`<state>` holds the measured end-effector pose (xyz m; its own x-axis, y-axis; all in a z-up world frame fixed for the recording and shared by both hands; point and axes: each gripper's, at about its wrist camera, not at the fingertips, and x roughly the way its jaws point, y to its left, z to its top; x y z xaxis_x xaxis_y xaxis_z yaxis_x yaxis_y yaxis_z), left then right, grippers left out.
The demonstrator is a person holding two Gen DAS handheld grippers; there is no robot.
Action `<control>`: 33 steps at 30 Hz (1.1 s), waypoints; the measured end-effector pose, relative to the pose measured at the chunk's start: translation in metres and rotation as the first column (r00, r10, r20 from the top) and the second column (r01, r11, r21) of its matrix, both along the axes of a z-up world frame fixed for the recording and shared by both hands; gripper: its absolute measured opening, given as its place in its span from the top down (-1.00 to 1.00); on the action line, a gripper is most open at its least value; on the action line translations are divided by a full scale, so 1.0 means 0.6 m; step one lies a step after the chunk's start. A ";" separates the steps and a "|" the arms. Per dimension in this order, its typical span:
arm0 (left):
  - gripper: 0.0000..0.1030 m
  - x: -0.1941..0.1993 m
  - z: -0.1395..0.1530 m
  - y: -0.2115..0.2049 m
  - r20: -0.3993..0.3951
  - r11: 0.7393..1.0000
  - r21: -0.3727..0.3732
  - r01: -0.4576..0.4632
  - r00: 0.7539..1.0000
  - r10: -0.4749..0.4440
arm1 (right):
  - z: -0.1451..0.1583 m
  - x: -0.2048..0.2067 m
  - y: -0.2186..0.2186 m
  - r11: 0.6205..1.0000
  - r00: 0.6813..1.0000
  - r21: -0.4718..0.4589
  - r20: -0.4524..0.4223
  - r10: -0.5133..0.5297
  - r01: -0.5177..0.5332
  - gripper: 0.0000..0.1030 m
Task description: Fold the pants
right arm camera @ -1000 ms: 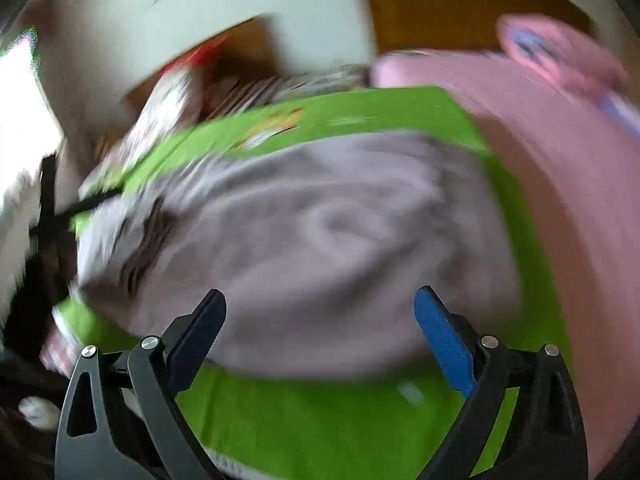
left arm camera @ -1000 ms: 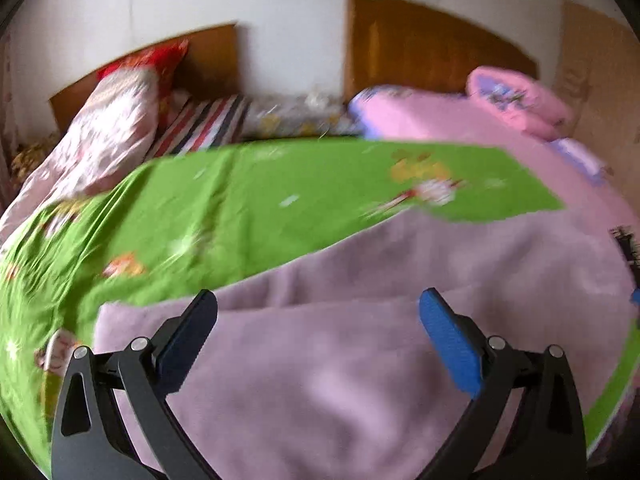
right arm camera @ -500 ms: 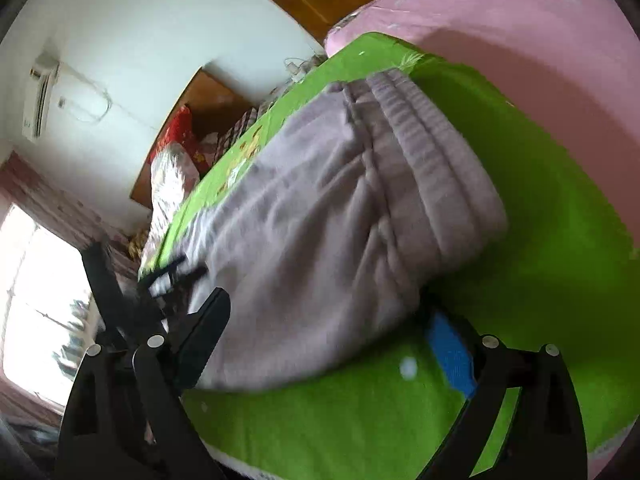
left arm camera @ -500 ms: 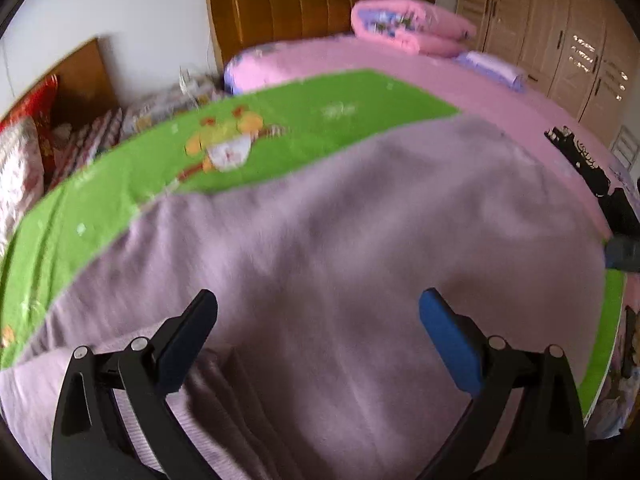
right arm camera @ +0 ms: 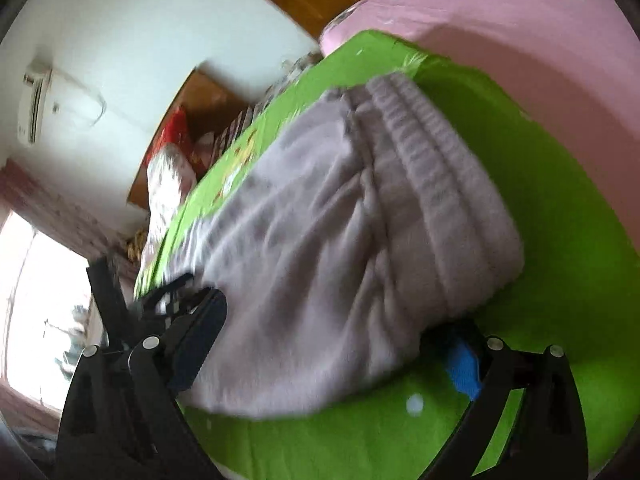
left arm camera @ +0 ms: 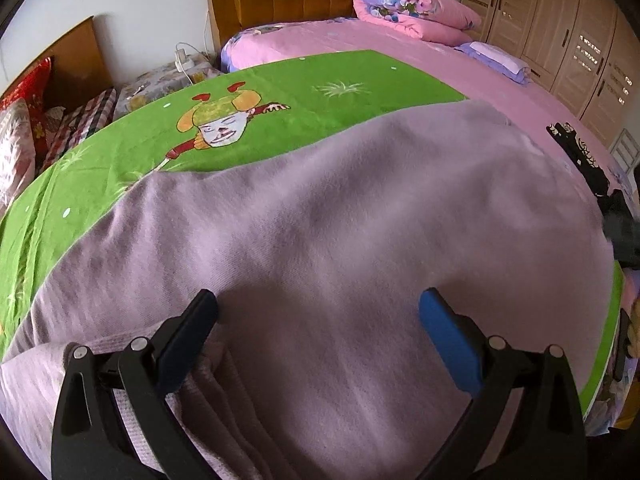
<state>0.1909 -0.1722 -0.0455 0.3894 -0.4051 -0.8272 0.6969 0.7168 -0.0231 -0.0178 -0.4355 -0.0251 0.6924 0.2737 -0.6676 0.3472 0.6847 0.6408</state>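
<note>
Lilac pants [left arm camera: 340, 240] are lying spread over a green cartoon sheet [left arm camera: 304, 92] on a bed. The left gripper [left arm camera: 318, 316] is hovering above them, jaws wide apart. The right gripper [right arm camera: 336, 344], also spread open, is straddling the pants' ribbed waistband [right arm camera: 432, 184].

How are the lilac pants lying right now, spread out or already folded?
Spread out, apparently unfolded: the pants lie lengthwise across the green sheet, ribbed waistband at one end. Both grippers are open; nothing is gripped.

You held your left gripper [left arm camera: 318, 318] low with its jaws spread wide, and your right gripper [right arm camera: 340, 344] rolled sideways, its jaws likewise wide apart.
</note>
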 end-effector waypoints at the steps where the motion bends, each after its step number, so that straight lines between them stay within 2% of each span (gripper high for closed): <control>1: -0.96 0.001 0.000 0.000 0.000 1.000 -0.002 0.000 1.000 0.000 | -0.003 0.010 -0.007 0.999 0.999 0.006 0.019 -0.033 0.032 -0.85; 5: -0.96 0.001 -0.001 0.001 0.003 1.000 -0.004 0.000 1.000 0.000 | -0.005 0.038 -0.009 0.995 0.994 -0.003 0.051 -0.096 0.096 -0.83; 7: -0.96 0.000 -0.001 0.000 0.007 1.000 -0.006 0.001 1.000 0.000 | -0.007 0.039 -0.014 0.994 0.993 -0.013 0.049 -0.110 0.111 -0.47; 8: -0.96 0.000 -0.001 0.000 0.008 1.000 -0.007 0.001 1.000 0.000 | -0.011 0.036 -0.014 0.992 0.991 -0.014 0.041 -0.124 0.124 -0.14; 9: -0.96 0.000 -0.001 0.000 0.009 1.000 -0.008 0.001 1.000 0.000 | -0.013 0.027 -0.022 0.991 0.991 -0.007 0.036 -0.131 0.132 0.02; 11: -0.96 -0.001 -0.001 0.000 0.010 1.000 -0.007 0.000 1.000 0.000 | -0.021 0.010 -0.035 0.989 0.988 0.044 0.055 -0.141 0.139 0.12; 22: -0.96 -0.011 0.018 0.005 0.031 1.000 -0.018 -0.009 0.999 0.009 | -0.029 0.006 -0.041 0.989 0.985 0.057 0.099 -0.144 0.139 0.11; 23: -0.96 -0.014 0.031 0.011 0.042 0.999 -0.043 -0.010 0.999 0.012 | -0.031 0.002 -0.041 0.989 0.984 0.054 0.100 -0.144 0.139 0.11; 25: -0.96 -0.004 0.079 0.030 0.056 0.990 -0.141 -0.002 0.998 0.010 | -0.030 0.001 -0.039 0.989 0.984 0.038 0.102 -0.145 0.142 0.11; 27: -0.96 0.022 0.120 0.038 0.080 0.986 -0.169 0.004 0.997 0.010 | -0.029 0.005 -0.036 0.991 0.986 0.011 0.098 -0.134 0.134 0.11; 28: -0.96 0.041 0.133 0.038 0.088 0.987 -0.159 -0.001 0.996 0.015 | -0.028 0.007 -0.034 0.992 0.987 0.003 0.096 -0.130 0.130 0.11; 30: -0.96 0.083 0.133 0.020 0.044 0.996 -0.091 0.019 0.999 -0.015 | -0.028 0.007 -0.034 0.992 0.987 0.004 0.099 -0.125 0.125 0.11; 32: -0.96 0.109 0.114 0.000 -0.008 0.996 -0.076 0.050 0.999 -0.051 | -0.028 0.006 -0.036 0.992 0.987 0.013 0.102 -0.127 0.127 0.11; 33: -0.94 0.123 0.092 -0.015 -0.060 0.995 -0.072 0.064 0.996 -0.068 | -0.028 0.006 -0.035 0.992 0.986 0.013 0.101 -0.130 0.129 0.11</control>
<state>0.2644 -0.1815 0.0098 0.3086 -0.4862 -0.8175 0.7381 0.6645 -0.1166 -0.0144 -0.4567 -0.0418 0.7864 0.1811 -0.5906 0.3656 0.6342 0.6812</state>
